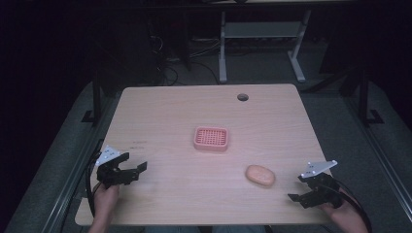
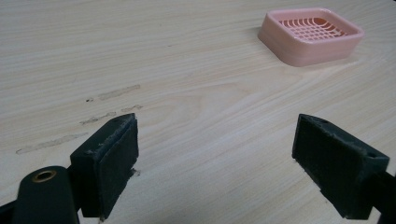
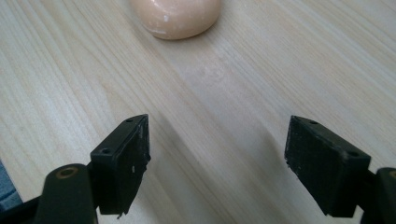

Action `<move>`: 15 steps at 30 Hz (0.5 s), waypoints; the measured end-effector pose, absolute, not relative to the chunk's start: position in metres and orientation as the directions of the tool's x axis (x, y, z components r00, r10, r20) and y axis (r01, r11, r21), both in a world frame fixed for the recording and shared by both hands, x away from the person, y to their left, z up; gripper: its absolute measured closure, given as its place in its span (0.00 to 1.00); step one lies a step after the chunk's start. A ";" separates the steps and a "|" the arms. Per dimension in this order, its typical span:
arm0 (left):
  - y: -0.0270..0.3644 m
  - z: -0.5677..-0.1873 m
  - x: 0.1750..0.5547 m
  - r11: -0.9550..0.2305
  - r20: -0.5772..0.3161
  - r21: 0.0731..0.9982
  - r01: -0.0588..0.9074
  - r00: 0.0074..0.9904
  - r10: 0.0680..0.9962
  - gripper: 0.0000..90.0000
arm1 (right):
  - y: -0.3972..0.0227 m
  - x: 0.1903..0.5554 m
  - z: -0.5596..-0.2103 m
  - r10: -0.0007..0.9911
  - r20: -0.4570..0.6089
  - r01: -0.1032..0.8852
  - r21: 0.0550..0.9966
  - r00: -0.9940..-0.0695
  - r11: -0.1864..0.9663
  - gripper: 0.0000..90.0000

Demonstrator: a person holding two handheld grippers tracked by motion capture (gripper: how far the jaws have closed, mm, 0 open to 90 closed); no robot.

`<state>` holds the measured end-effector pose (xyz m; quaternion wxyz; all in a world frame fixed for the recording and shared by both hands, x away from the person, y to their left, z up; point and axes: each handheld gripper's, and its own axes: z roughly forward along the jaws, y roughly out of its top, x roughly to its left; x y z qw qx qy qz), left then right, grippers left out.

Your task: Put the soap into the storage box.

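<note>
Jaws on both grippers stand wide apart with nothing between them. Nearest the right gripper (image 1: 302, 190) lies the peach soap bar (image 1: 260, 175), on the worktop (image 1: 170, 111) just ahead of it; the pink soap dish (image 1: 211, 138) sits mid-worktop, well apart from the left gripper (image 1: 132, 171). This looks like the approach: next, the right gripper must straddle the soap and close.

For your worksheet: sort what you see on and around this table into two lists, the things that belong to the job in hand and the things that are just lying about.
Belongs to the job:
- soap bar
- pink soap dish
- right hand-held gripper, jaws open, nearest the soap
- left hand-held gripper, jaws open

Just lying about:
- round hole in the table
- desk frame legs on the floor behind
</note>
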<state>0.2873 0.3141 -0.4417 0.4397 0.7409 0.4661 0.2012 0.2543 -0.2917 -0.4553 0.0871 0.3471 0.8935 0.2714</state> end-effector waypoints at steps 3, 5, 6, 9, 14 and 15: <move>0.314 -0.442 0.287 -0.184 -0.108 0.838 0.514 0.487 0.867 0.16 | -0.290 0.255 -0.454 0.665 0.031 0.571 0.543 -0.746 0.615 0.24; 0.314 -0.441 0.286 -0.182 -0.107 0.841 0.509 0.488 0.867 0.16 | -0.289 0.256 -0.453 0.662 0.022 0.567 0.539 -0.749 0.623 0.23; 0.314 -0.441 0.286 -0.183 -0.106 0.842 0.507 0.488 0.866 0.16 | -0.288 0.256 -0.451 0.662 0.024 0.568 0.538 -0.749 0.623 0.23; 0.315 -0.441 0.287 -0.184 -0.104 0.842 0.508 0.487 0.867 0.16 | -0.287 0.259 -0.448 0.658 0.024 0.564 0.540 -0.753 0.625 0.23; 0.314 -0.441 0.287 -0.185 -0.103 0.842 0.506 0.488 0.867 0.16 | -0.281 0.265 -0.443 0.646 0.019 0.556 0.527 -0.764 0.643 0.23; 0.314 -0.440 0.287 -0.190 -0.099 0.843 0.503 0.492 0.865 0.16 | -0.279 0.266 -0.442 0.642 0.021 0.555 0.524 -0.767 0.646 0.23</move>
